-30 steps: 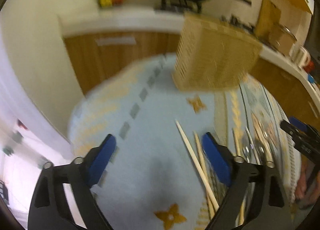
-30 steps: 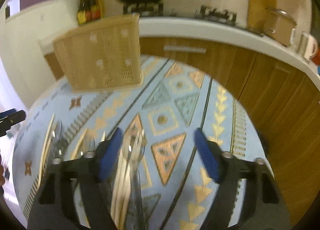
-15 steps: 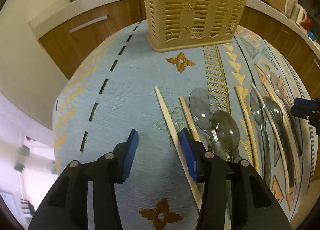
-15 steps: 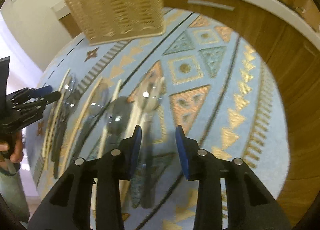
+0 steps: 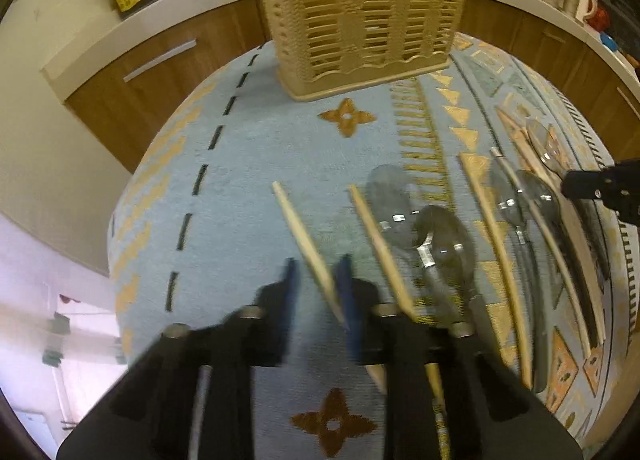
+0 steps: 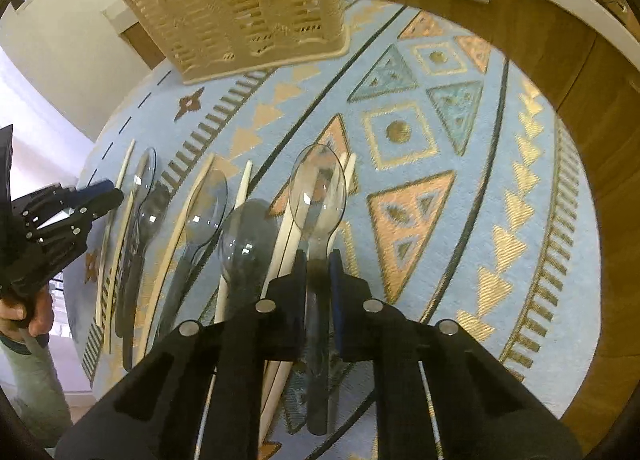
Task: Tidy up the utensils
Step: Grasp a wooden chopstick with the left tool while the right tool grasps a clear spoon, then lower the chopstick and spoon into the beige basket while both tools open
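Two hand-held grippers bear down on a row of cutlery spread over a patterned blue tablecloth [image 6: 460,219], with the sorting barely begun. At the bottom centre of the right wrist view, the right gripper [image 6: 318,260] is closing its blue pads on the neck of a clear plastic spoon [image 6: 318,191], which lies flat on the cloth. At the bottom centre of the left wrist view, the left gripper [image 5: 316,280] is closing around a pale wooden chopstick [image 5: 300,227], the leftmost piece in the row; blur hides whether the pads press it yet.

The cream slatted basket [image 5: 360,11] stands upright at the top of both views, well apart from the cutlery. Its inside is hidden from both cameras, so what it holds cannot be told.

Across the middle of both views, several more clear spoons [image 6: 208,203] and chopsticks [image 5: 496,244] lie side by side on the cloth, none lifted. By the look of it, nearly the whole job remains: every visible piece has to be carried to the basket.
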`<state>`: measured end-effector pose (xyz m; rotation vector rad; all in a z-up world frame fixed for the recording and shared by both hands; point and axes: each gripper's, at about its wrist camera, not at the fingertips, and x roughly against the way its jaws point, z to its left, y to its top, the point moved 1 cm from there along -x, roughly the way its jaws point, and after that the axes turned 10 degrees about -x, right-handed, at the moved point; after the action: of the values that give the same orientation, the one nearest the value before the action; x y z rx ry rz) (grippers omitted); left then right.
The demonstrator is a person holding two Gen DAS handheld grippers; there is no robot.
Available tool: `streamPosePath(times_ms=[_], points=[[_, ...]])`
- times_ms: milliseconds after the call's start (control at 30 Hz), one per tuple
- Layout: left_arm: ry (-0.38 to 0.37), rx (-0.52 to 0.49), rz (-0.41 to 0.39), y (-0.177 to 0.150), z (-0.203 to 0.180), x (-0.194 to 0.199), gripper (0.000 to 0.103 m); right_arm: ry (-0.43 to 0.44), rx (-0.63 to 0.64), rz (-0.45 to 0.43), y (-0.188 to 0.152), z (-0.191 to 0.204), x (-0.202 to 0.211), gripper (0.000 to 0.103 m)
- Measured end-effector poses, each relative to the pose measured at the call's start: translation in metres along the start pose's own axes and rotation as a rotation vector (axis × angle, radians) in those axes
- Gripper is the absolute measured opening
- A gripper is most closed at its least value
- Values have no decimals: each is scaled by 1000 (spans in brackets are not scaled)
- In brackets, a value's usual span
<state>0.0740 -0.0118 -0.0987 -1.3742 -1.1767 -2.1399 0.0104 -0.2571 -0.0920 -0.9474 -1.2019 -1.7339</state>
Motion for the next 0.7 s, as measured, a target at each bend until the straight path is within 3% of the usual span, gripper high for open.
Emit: streamPosePath(times_ms=[67, 200, 300, 500, 700], points=[[26, -1, -8, 1, -3, -1, 4, 11, 2, -19, 2, 0, 6, 9], [-44, 96, -124, 7, 14, 18, 4, 80, 6, -95, 12, 2, 27, 9], [-97, 167, -285, 25, 34, 52, 4, 152, 22, -180, 29, 11, 51, 9], [-122, 233, -593, 84, 59, 115, 4, 286, 69, -414, 78, 30, 103, 9], [-130, 286, -847, 150, 75, 135, 4, 351, 74, -641, 144, 46, 126, 9]])
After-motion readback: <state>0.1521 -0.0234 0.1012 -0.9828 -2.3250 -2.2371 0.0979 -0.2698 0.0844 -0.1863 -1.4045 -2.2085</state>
